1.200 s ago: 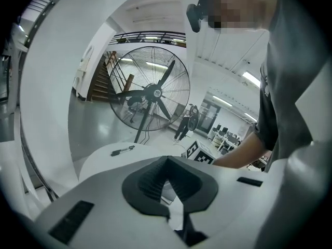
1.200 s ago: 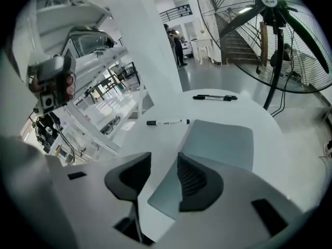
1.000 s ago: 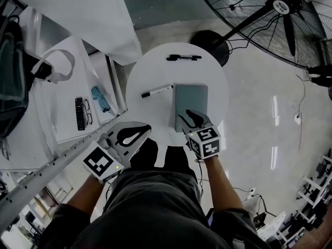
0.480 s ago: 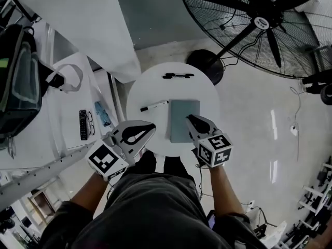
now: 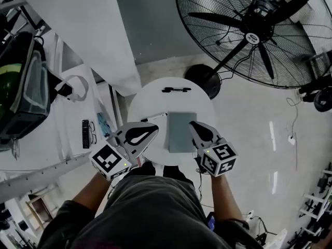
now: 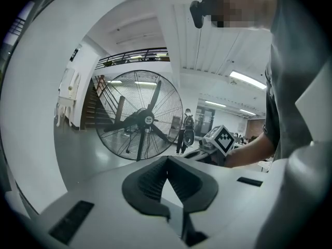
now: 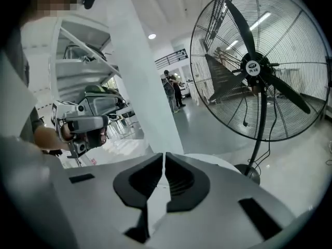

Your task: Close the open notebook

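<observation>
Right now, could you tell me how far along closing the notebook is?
Done: the grey-green rectangular notebook lies closed on the round white table. In hand: nothing; the left gripper is shut and empty, and the right gripper has just been closing its jaws on nothing. Left: nothing that I can see.

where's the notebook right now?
Head view, centre: the notebook lies closed on the round white table, right of the white marker, with the black marker beyond it.
</observation>
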`<control>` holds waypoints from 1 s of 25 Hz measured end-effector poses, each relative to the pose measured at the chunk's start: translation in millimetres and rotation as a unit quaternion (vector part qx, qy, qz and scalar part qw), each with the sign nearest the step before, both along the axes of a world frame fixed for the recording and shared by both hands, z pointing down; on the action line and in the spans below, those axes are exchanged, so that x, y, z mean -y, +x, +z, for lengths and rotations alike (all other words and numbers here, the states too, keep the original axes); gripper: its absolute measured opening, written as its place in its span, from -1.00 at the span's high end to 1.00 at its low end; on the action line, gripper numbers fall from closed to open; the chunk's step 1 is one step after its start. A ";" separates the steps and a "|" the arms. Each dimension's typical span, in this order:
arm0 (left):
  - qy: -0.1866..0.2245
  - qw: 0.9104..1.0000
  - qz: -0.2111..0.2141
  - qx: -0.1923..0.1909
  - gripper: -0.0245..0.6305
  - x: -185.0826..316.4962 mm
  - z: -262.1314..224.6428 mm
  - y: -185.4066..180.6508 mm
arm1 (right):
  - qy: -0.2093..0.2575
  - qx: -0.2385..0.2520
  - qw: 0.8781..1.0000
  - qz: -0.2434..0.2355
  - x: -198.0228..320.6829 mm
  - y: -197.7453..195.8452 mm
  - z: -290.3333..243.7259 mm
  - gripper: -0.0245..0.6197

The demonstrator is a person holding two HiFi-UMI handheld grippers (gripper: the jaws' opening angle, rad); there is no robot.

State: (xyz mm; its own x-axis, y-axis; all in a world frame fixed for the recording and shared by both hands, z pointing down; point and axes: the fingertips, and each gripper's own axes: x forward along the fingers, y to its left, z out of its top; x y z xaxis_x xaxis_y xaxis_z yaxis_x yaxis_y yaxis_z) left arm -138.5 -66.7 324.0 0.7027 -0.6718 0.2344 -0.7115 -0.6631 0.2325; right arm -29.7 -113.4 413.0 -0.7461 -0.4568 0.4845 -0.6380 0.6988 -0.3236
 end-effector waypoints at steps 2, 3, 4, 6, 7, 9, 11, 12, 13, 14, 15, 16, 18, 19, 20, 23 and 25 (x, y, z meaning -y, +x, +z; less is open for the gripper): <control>0.005 1.000 0.001 -0.001 0.88 3.6 -4.6 1.1 | 0.012 -0.003 1.000 -0.004 0.8 0.0 -7.6 0.83; 0.008 1.000 0.001 0.000 0.88 5.3 -6.9 1.7 | 0.017 -0.002 1.000 -0.005 1.6 0.1 -11.5 0.84; 0.010 1.000 0.002 0.000 0.88 6.9 -9.1 2.3 | 0.021 0.000 1.000 -0.005 2.5 0.1 -15.4 0.84; 0.014 1.000 0.003 0.001 0.88 9.5 -13.0 3.0 | 0.027 0.006 1.000 -0.004 4.3 0.0 -22.9 0.84; 0.016 1.000 0.003 0.002 0.88 10.6 -14.6 3.0 | 0.029 0.011 1.000 -0.003 5.1 -0.3 -26.8 0.84; 0.019 1.000 0.002 0.002 0.88 12.9 -17.7 2.7 | 0.032 0.021 0.999 -0.001 6.7 -0.7 -35.2 0.85; 0.023 1.000 0.001 0.002 0.88 14.9 -20.9 2.8 | 0.037 0.028 0.999 0.000 8.1 -1.0 -44.3 0.85; 0.025 1.000 0.001 0.002 0.88 15.7 -22.5 2.8 | 0.040 0.032 0.999 0.000 8.6 -1.3 -48.7 0.85; 0.027 1.000 0.000 0.001 0.88 16.3 -24.0 2.6 | 0.042 0.036 0.998 0.000 9.1 -1.8 -52.9 0.85; 0.029 1.000 0.000 0.001 0.88 16.9 -25.2 2.5 | 0.045 0.039 0.998 0.000 9.7 -2.3 -56.7 0.85; 0.030 1.000 -0.001 0.001 0.88 17.2 -26.2 2.4 | 0.048 0.042 0.998 0.000 10.4 -2.8 -60.0 0.85; 0.032 0.999 -0.002 0.002 0.88 17.3 -27.0 2.3 | 0.051 0.044 0.998 0.000 10.9 -3.2 -62.8 0.86; 0.034 0.999 -0.004 0.002 0.88 16.8 -28.5 2.1 | 0.055 0.047 0.997 -0.002 10.9 -4.3 -66.9 0.86; 0.034 0.999 -0.005 0.001 0.88 16.4 -29.2 2.1 | 0.057 0.049 0.997 -0.003 10.4 -4.8 -68.5 0.86; 0.035 0.999 -0.006 0.001 0.88 15.8 -29.8 2.1 | 0.058 0.050 0.997 -0.004 9.7 -5.3 -70.1 0.86; 0.036 0.999 -0.009 0.000 0.88 13.6 -31.4 2.2 | 0.060 0.054 0.997 -0.006 6.6 -7.0 -74.2 0.86; 0.037 0.999 -0.011 0.001 0.88 11.3 -32.2 2.6 | 0.061 0.056 0.997 -0.009 3.9 -7.9 -76.1 0.86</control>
State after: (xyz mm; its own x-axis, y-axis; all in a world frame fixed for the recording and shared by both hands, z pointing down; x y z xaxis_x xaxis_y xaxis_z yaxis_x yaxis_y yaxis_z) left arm -135.8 -78.0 291.8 0.6874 -0.7023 0.1852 -0.7263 -0.6628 0.1824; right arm -37.6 -117.4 336.9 -0.8009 -0.4934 0.3392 -0.5897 0.7481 -0.3042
